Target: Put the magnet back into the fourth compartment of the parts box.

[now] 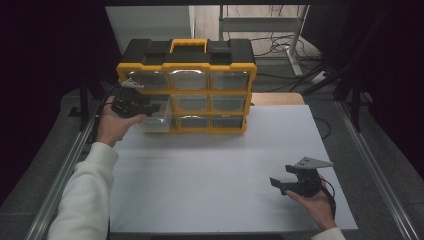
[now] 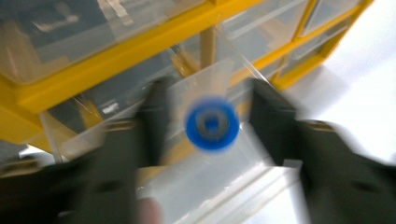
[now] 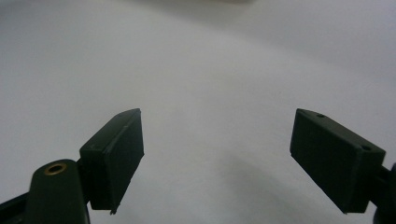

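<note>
I'm holding the left gripper over the one pulled-out clear drawer at the organizer's 8 o'clock corner, jaws apart, one blue ring loose between them. Right gripper is idling at 4 o'clock, jaws wide, nothing in them.

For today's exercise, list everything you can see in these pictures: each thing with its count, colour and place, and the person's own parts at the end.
Drawer cabinet: one, yellow and black, clear drawers, far edge of the table.
Open drawer: one, clear, pulled out at the cabinet's lower left.
Ring-shaped part: one, blue, between the left gripper's jaws above the open drawer, not pressed by them.
Table: one, white top.
Left gripper: one, black, at the open drawer, jaws apart.
Right gripper: one, black, over bare table, jaws open.
Sleeve: one, white, left arm.
</note>
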`<action>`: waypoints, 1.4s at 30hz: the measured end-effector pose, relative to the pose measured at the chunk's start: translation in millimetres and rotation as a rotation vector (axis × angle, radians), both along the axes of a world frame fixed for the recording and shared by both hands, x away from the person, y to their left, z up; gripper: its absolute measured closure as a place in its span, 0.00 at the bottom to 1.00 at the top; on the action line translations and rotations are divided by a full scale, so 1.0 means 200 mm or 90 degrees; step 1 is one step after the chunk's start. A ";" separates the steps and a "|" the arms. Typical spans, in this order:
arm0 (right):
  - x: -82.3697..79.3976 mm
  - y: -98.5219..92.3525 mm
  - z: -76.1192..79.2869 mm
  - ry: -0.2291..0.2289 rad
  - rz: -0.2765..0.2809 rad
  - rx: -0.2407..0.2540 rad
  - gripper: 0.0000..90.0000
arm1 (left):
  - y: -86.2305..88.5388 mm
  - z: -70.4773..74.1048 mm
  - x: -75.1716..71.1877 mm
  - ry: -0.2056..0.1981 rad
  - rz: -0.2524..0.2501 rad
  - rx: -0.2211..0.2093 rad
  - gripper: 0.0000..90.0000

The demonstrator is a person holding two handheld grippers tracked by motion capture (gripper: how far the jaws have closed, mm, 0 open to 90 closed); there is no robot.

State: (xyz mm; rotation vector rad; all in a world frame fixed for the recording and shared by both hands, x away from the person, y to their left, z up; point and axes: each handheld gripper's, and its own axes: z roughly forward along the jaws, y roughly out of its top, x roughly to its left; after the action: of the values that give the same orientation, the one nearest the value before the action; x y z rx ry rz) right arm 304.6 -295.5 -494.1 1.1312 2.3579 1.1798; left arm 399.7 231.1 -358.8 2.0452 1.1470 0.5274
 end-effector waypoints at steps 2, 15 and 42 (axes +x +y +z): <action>0.00 0.00 0.00 0.000 -0.001 0.000 0.20 | 0.00 0.00 -0.01 0.002 -0.011 -0.007 0.24; 0.00 0.00 0.00 -0.001 -0.002 0.000 0.20 | -0.02 0.05 -0.16 -0.009 -0.051 -0.023 0.14; 0.00 0.00 0.01 -0.012 0.010 0.011 0.20 | -0.01 -0.06 -0.47 -0.048 -0.072 -0.072 0.19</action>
State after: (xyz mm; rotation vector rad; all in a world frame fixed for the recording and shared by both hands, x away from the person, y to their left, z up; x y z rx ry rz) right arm 304.6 -295.3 -491.8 1.1037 2.3504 1.2133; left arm 305.5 229.8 -370.5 1.9631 0.9873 0.4700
